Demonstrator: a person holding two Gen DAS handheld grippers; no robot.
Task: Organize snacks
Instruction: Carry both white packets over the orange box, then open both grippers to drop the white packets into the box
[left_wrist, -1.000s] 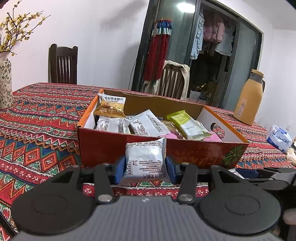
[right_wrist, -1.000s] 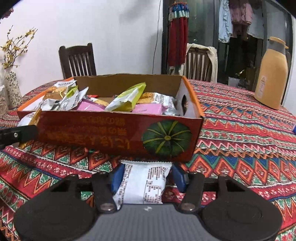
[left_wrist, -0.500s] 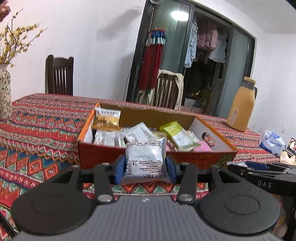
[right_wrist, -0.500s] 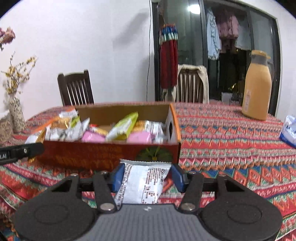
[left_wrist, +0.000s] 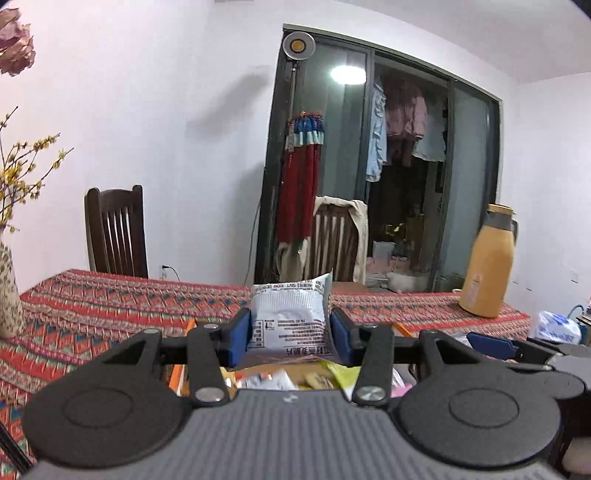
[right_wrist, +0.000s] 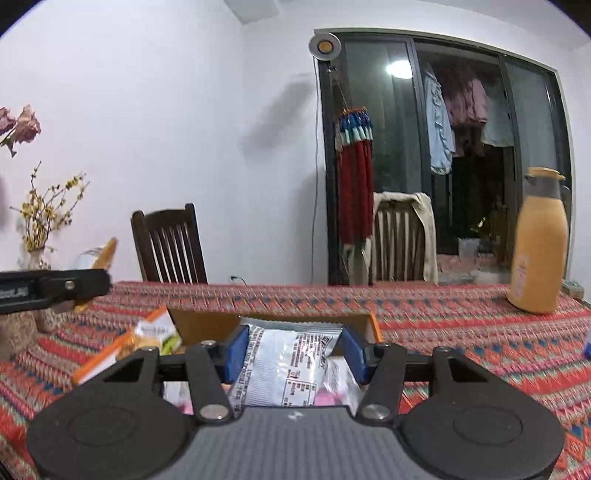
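Left gripper (left_wrist: 290, 332): your blue pads pinch a white snack packet (left_wrist: 290, 317) by its sides, upright over the box. Right gripper (right_wrist: 293, 349): clamped likewise on a second white packet (right_wrist: 286, 363).
Risk: slick, soft film may slide or buckle out sideways.
Snack box (right_wrist: 207, 325), below: crowded; a dropped packet may ride the pile, spilling onto the tablecloth (right_wrist: 461, 325).
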